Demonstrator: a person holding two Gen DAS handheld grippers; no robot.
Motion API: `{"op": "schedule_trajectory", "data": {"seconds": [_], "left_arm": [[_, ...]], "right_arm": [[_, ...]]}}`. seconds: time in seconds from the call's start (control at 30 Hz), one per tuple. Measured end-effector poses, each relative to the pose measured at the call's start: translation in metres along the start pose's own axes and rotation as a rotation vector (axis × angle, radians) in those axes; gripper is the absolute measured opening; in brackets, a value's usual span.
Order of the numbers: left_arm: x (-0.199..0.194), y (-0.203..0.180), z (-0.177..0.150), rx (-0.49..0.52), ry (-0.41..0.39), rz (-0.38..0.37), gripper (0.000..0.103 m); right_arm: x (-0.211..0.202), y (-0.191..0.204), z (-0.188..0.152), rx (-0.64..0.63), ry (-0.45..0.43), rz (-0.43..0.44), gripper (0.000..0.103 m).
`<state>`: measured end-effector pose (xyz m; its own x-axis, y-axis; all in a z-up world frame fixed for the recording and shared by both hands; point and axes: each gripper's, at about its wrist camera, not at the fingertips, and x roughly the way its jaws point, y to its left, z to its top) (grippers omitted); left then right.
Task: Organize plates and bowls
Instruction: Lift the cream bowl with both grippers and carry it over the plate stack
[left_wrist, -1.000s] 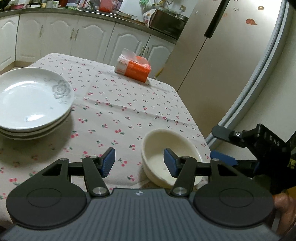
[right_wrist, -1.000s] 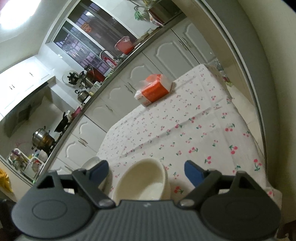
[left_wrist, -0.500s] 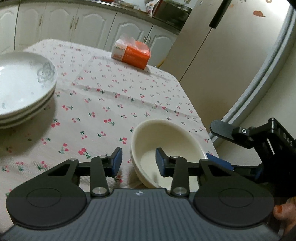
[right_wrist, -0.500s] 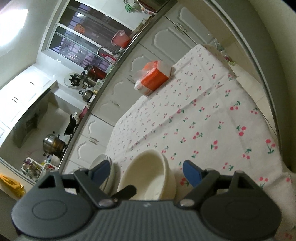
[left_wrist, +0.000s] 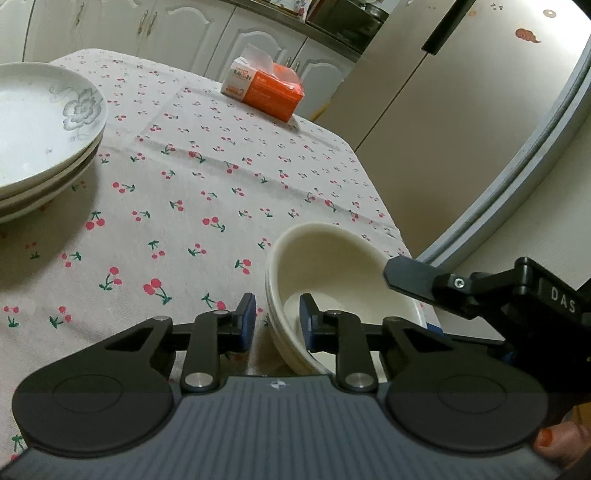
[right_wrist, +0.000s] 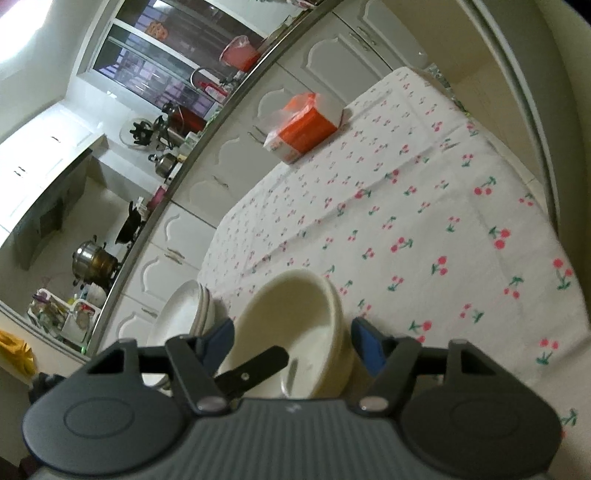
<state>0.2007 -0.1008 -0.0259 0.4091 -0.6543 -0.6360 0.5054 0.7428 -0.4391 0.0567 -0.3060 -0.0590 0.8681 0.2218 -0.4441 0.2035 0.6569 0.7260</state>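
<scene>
A cream bowl (left_wrist: 332, 266), apparently two nested, rests near the table's front right corner and looks slightly tipped. My left gripper (left_wrist: 277, 321) straddles its near wall, one pad outside and one inside, jaws closing to a pinch on it. My right gripper (right_wrist: 291, 338) spans the whole bowl (right_wrist: 291, 306), its blue pads closing against opposite outer sides. The right gripper (left_wrist: 421, 306) also shows at the bowl's right rim in the left wrist view. A stack of white flowered plates (left_wrist: 37, 129) stands at the left, also seen behind the bowl as plates (right_wrist: 184, 314).
An orange tissue box (left_wrist: 266, 86) lies at the far edge of the cherry-print tablecloth (left_wrist: 203, 184). A fridge (left_wrist: 443, 129) stands just past the table's right edge. Kitchen cabinets and a cluttered counter (right_wrist: 166, 162) run behind. A hand (left_wrist: 557, 439) holds the right gripper.
Both pairs of jaws narrowed onto the bowl. The left gripper sank and came closer, its right pad now inside the bowl. The right pads moved in against the bowl's sides.
</scene>
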Motion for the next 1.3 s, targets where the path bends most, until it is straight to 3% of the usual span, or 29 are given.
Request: {"op": "schedule_trajectory", "data": {"seconds": [0.4,0.8,1.13,1.3], "left_arm": [[-0.020,0.026,0.006,-0.102,-0.053,0.020,0.022],[-0.062,0.046,0.030,-0.098,-0.168,0.046,0.022],[-0.093,0.083,0.053,-0.135,-0.252,0.143,0.022],[-0.098,0.105,0.068,-0.139,-0.287,0.216,0.022]], "right_arm": [[0.016,0.028,0.001,-0.005,0.033,0.025,0.071],[0.032,0.077,0.009,-0.080,0.041,0.104,0.074],[0.090,0.133,0.013,-0.159,0.109,0.191,0.079],[0.127,0.153,0.013,-0.140,0.155,0.235,0.079]]}}
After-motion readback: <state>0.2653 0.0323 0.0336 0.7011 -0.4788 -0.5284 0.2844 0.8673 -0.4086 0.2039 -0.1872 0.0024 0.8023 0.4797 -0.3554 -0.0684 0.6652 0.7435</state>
